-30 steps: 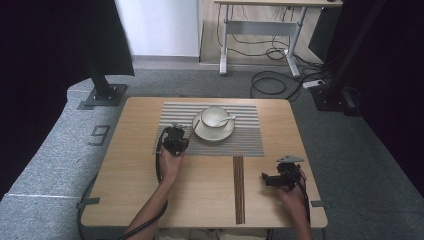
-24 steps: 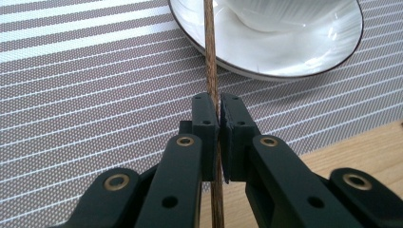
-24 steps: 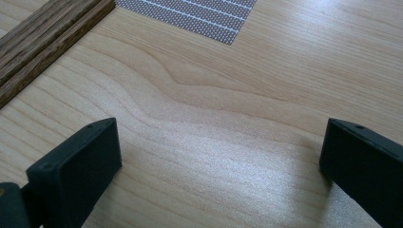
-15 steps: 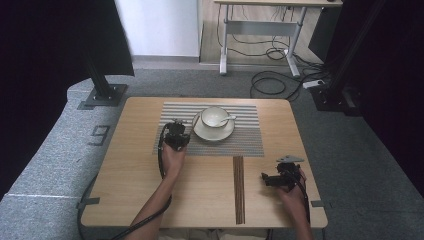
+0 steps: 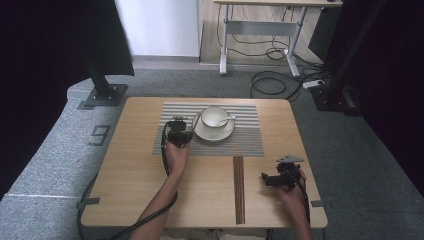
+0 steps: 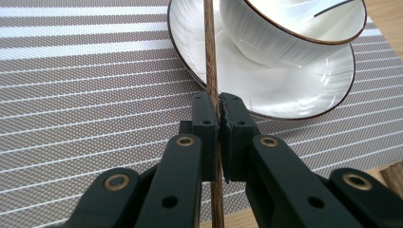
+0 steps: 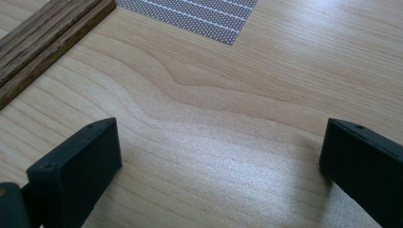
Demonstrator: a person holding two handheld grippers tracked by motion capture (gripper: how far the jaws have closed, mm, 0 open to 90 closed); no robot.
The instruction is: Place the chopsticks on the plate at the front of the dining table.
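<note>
My left gripper [image 5: 178,131] [image 6: 219,107] is shut on a thin dark wooden chopstick [image 6: 209,47]. It holds the stick over the striped placemat [image 5: 250,137] [image 6: 71,95], just left of the saucer. The chopstick runs forward past the jaws and crosses the rim of the white saucer [image 5: 225,134] [image 6: 294,90]. A white cup [image 5: 216,117] [image 6: 285,28] with a spoon in it stands on that saucer. My right gripper [image 5: 265,177] [image 7: 221,156] hovers open over bare wood near the table's front right, with nothing between its jaws.
Two dark wooden sticks [image 5: 239,187] [image 7: 47,33] lie side by side on the light wooden table [image 5: 130,170], left of the right gripper. Cables trail from both grippers off the front edge. Beyond the table are a desk frame and black stands on grey carpet.
The left gripper, still shut on the chopstick, has edged slightly away from the person, toward the saucer. The right gripper has stayed where it was.
</note>
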